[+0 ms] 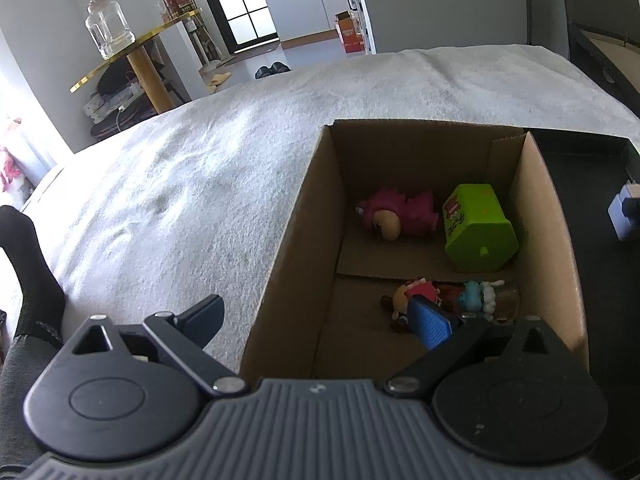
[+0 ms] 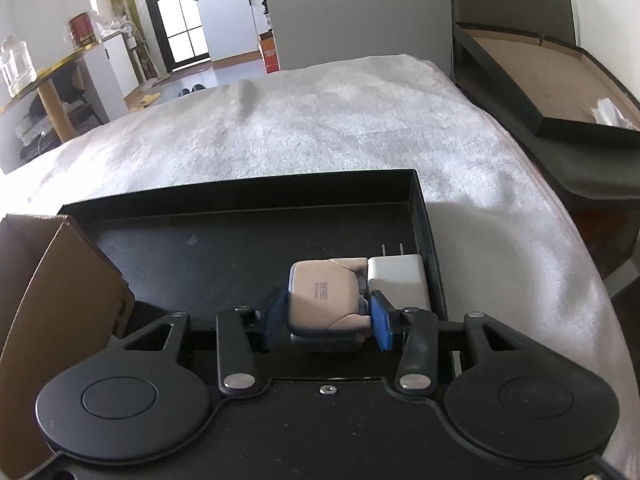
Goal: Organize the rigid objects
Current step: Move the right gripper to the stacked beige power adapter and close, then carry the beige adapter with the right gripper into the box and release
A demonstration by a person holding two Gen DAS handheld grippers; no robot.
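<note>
right tongs pinching a beige, rounded-corner block toy; left tongs spread wide

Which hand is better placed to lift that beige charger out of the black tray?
Right. The right gripper already has its pads against both sides of the beige charger in the black tray. The left gripper stands open over the cardboard box, holding nothing.

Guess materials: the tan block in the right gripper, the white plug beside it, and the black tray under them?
Tan block: likely hard plastic, matte, with moulded seams and printed marking. White plug: glossy plastic body, two metal prongs. Black tray: thin straight walls, dull scuffed floor; painted metal or rigid cardboard, cannot tell which.
</note>
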